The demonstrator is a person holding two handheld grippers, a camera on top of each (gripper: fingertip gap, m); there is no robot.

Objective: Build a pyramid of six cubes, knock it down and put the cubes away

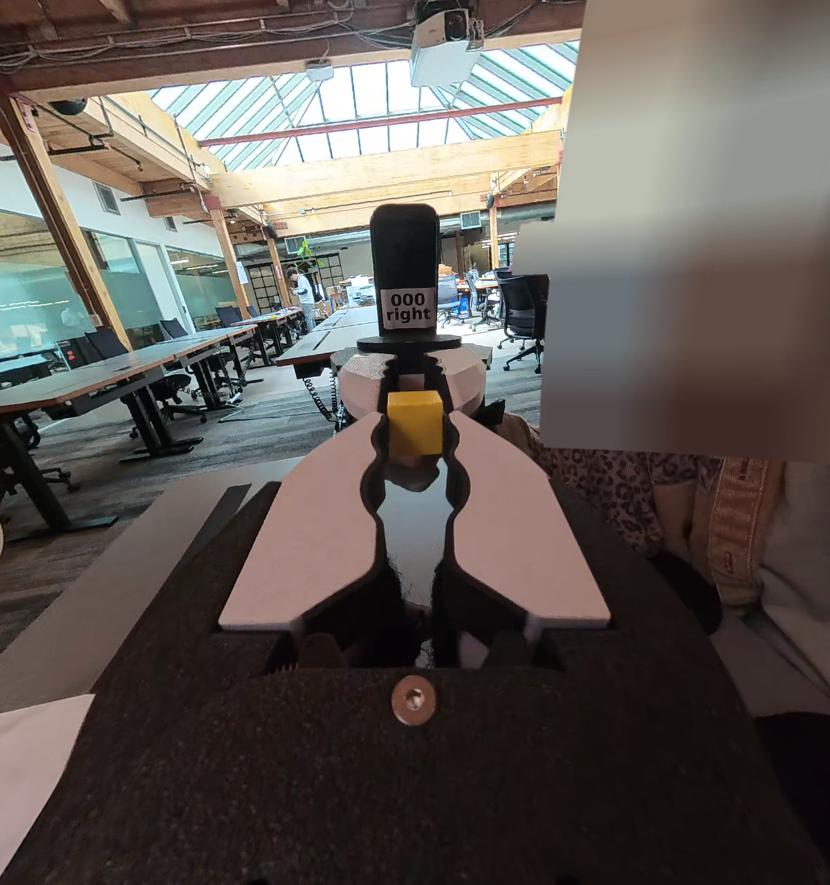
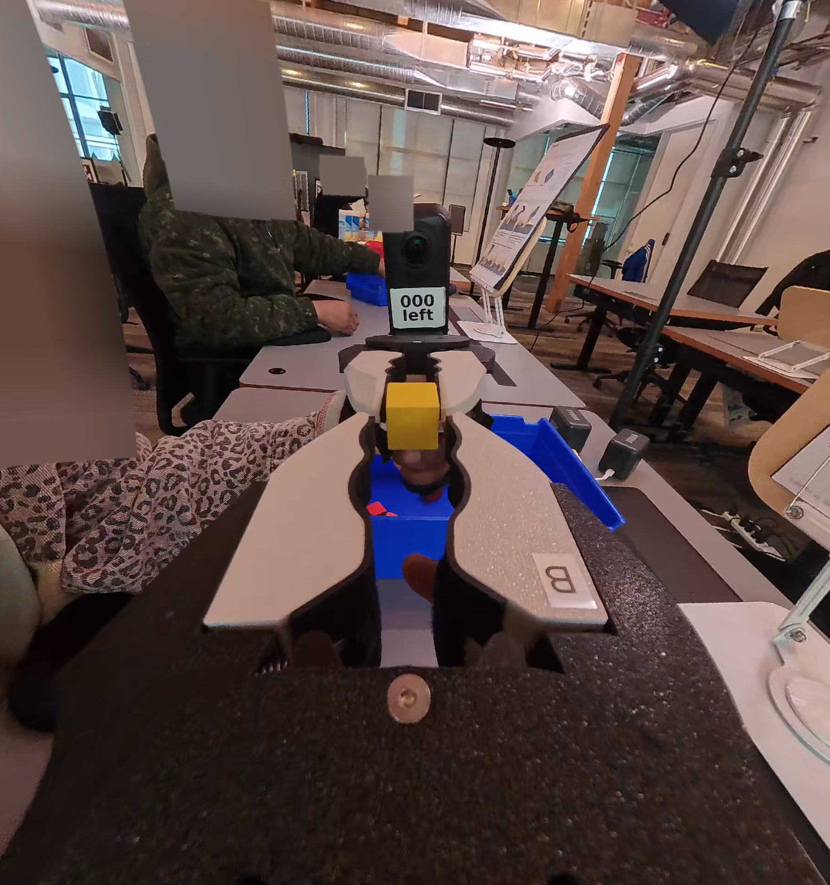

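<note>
A yellow cube (image 1: 414, 422) is held in the air between my two grippers, which face each other tip to tip. My left gripper (image 1: 415, 426) has its fingertips closed on the cube's sides. My right gripper (image 2: 412, 424) also has its tips closed on the yellow cube (image 2: 412, 415). Each gripper shows beyond the cube in the other's view: the right one (image 1: 410, 383) and the left one (image 2: 413, 388). Below them stands a blue bin (image 2: 552, 462) with a red cube (image 2: 379, 509) inside.
The grey table (image 2: 523, 383) runs away ahead, with two black power adapters (image 2: 621, 452) past the bin. A clear sign stand (image 2: 815, 670) is at the right. A seated person's arm (image 2: 269, 297) rests on the table further back. The holder's patterned sleeve (image 2: 164, 488) is at left. The grippers are tip to tip, or close to it.
</note>
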